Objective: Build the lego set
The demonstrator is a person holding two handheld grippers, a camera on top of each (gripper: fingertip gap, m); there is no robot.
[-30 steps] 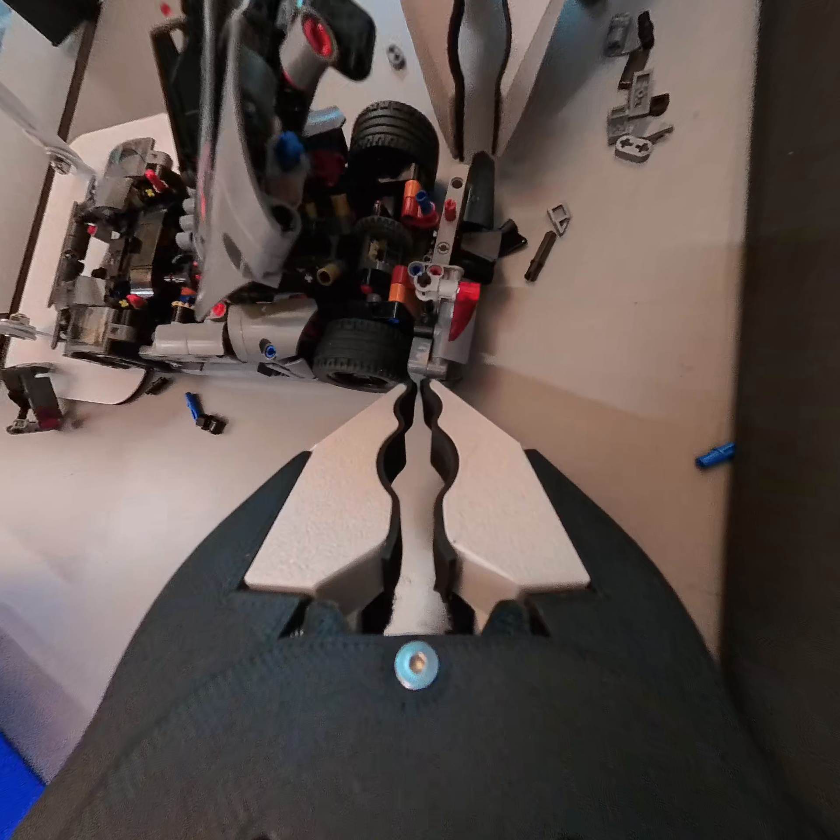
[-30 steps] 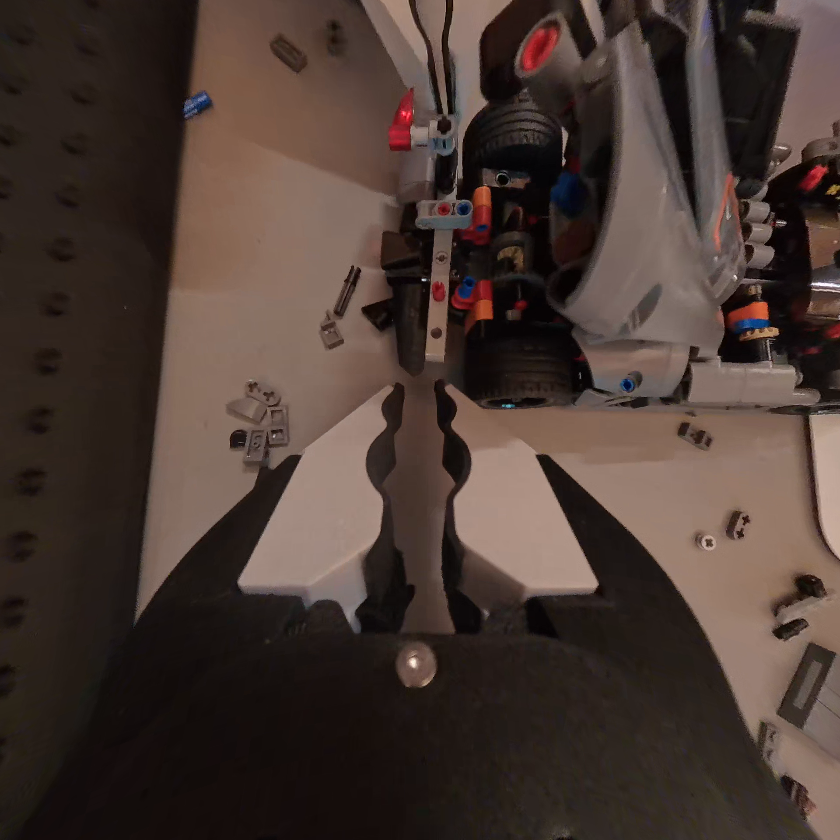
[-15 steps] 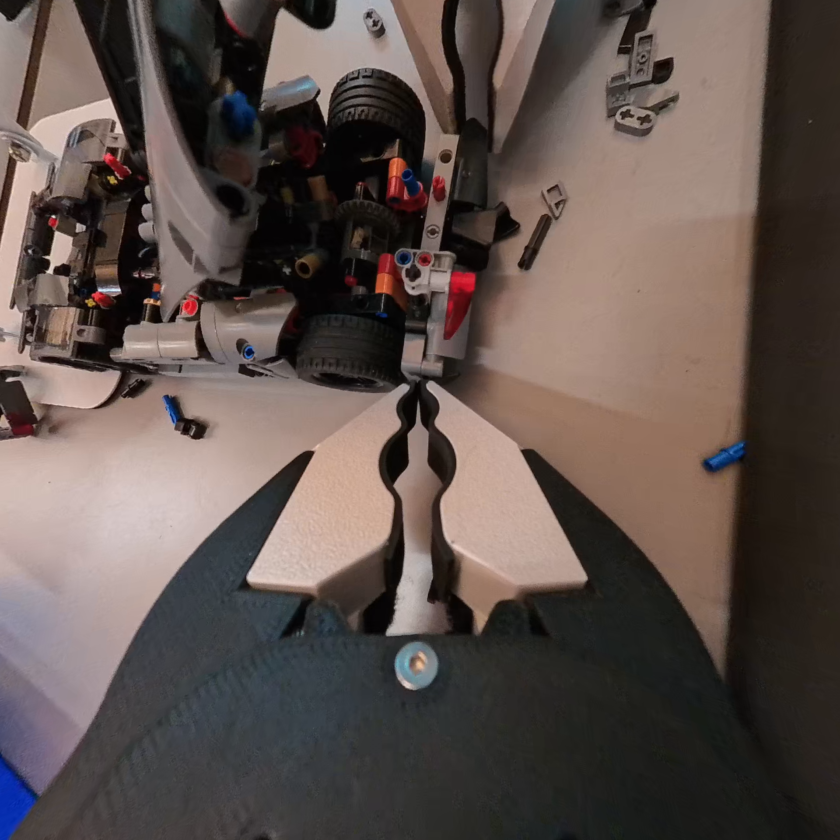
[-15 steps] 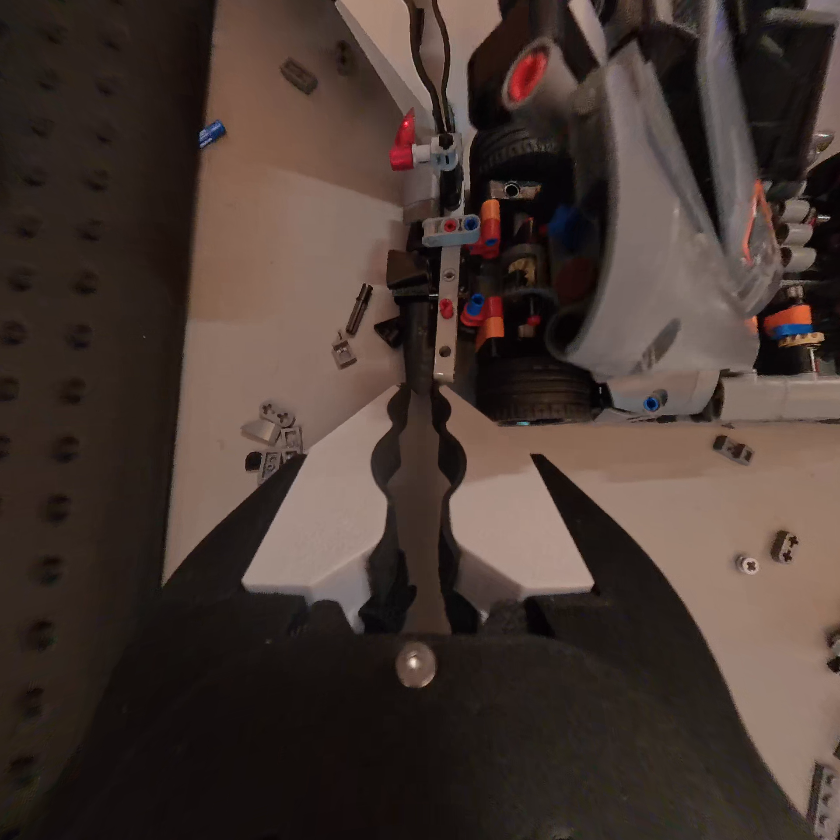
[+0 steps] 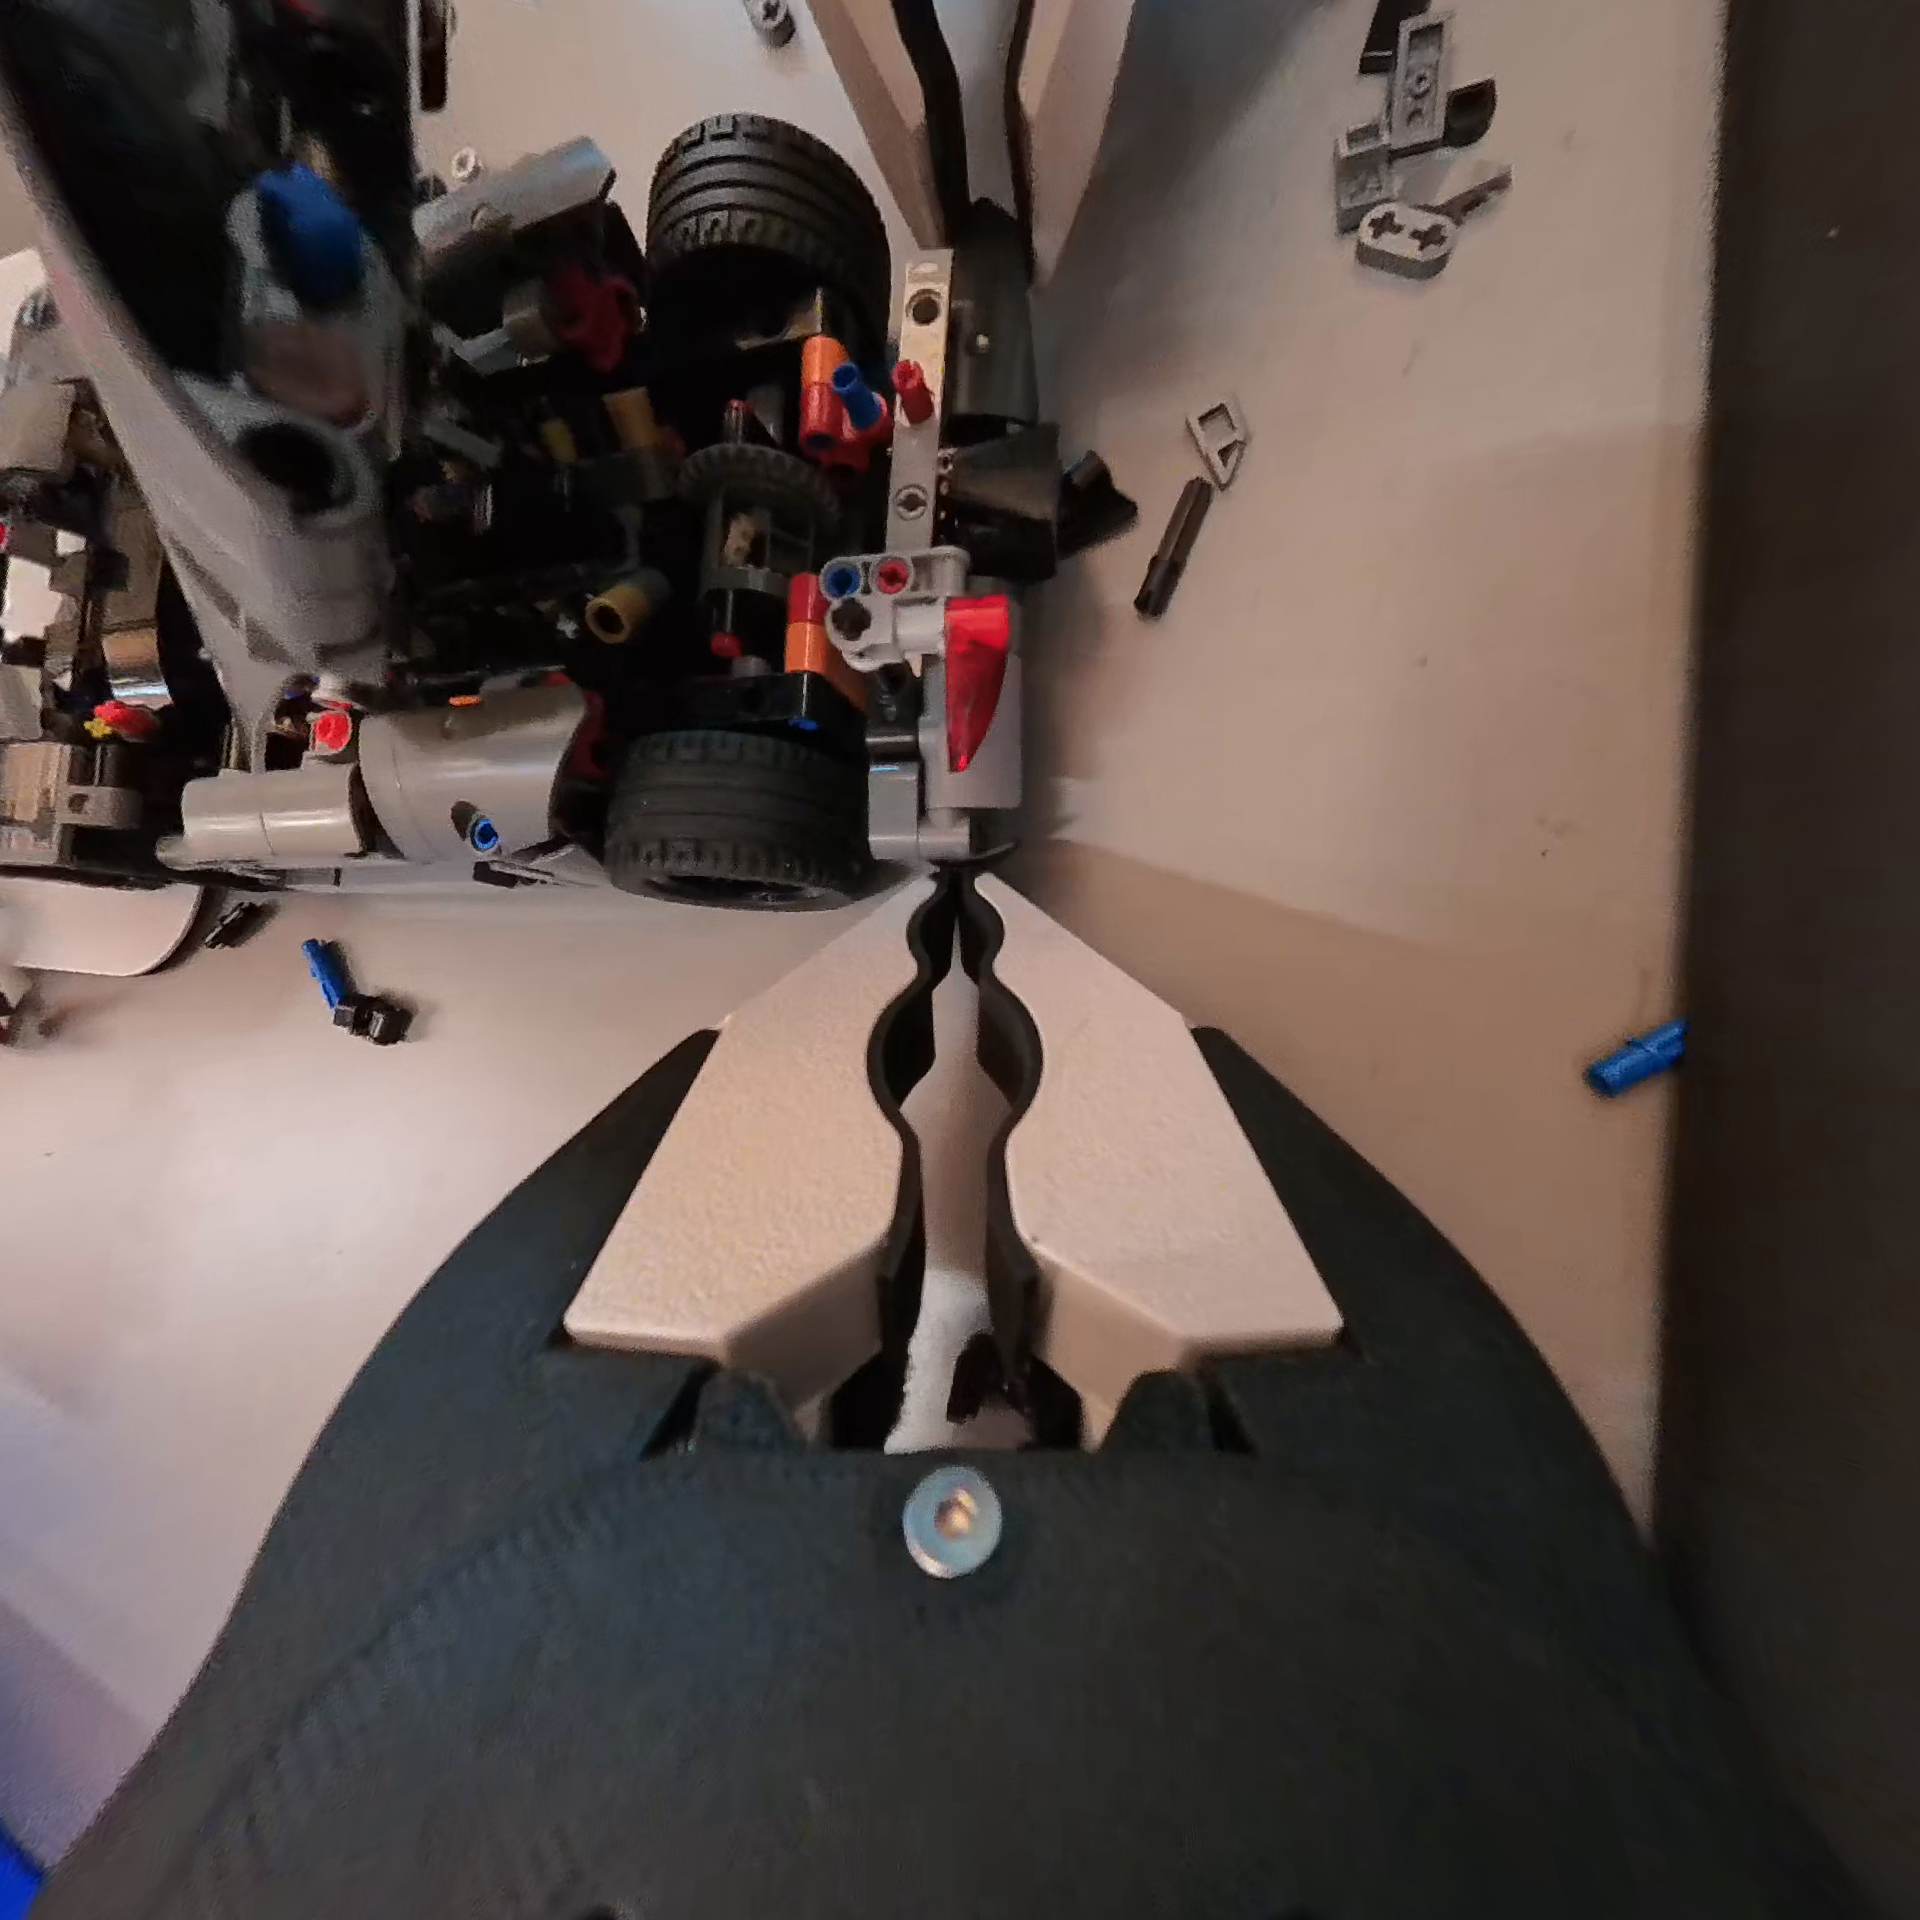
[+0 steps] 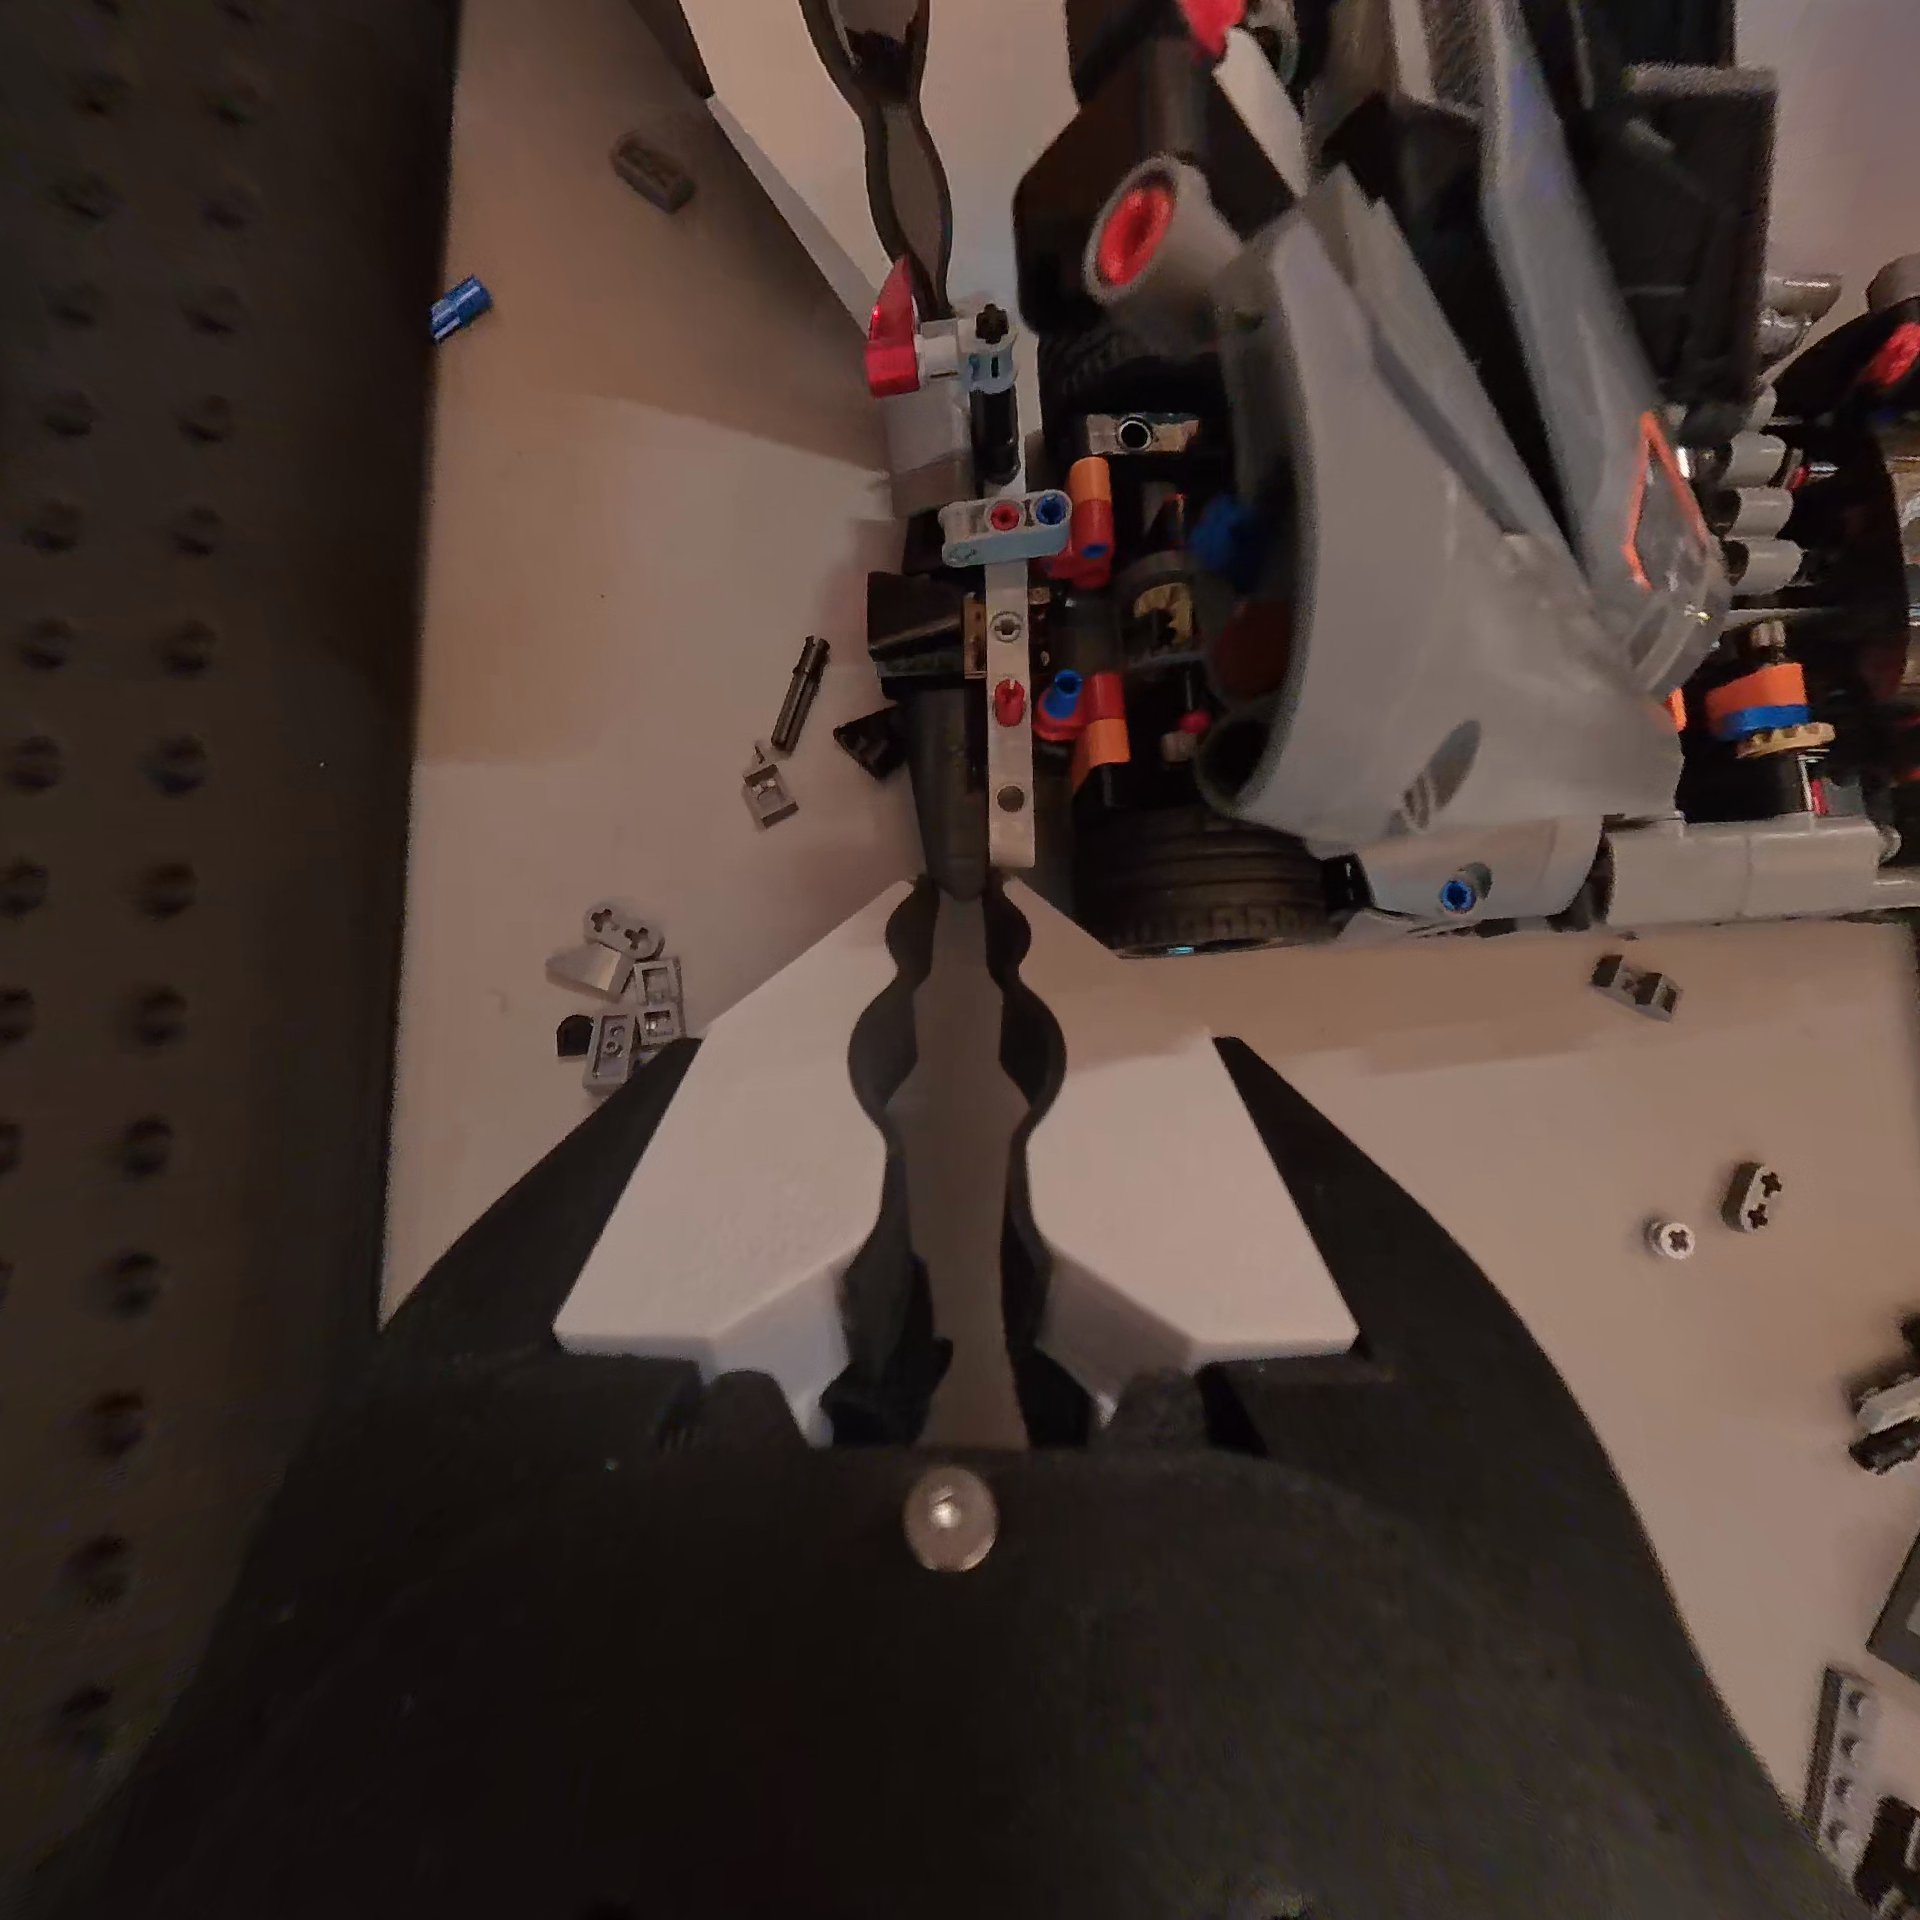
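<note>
A grey and black lego car [image 5: 727,800] lies on the pale table, its rear end facing both grippers; it also shows in the right wrist view [image 6: 1455,520]. My left gripper [image 5: 952,878] is shut, its tips pinching the lower edge of the grey rear corner piece [image 5: 971,774] that carries a red light. It shows in the right wrist view [image 6: 930,296] at the top. My right gripper [image 6: 961,894] is closed on the tip of a black curved panel [image 6: 940,790] at the car's other rear corner. It shows in the left wrist view [image 5: 971,197] on the same panel [image 5: 992,312].
Loose grey parts [image 5: 1403,218], a black pin [image 5: 1174,551] and a blue pin [image 5: 1631,1060] lie beside the car's rear. A dark edge [image 5: 1818,935] borders the table there. More small parts [image 6: 623,997] lie near my right gripper, others farther right [image 6: 1714,1216]. There is about 10 cm between the tips of the two grippers.
My left gripper's jaws closed from a small gap onto the grey corner piece. My right gripper moved forward until the black panel's tip sat between its fingers. The car shifted slightly in both views.
</note>
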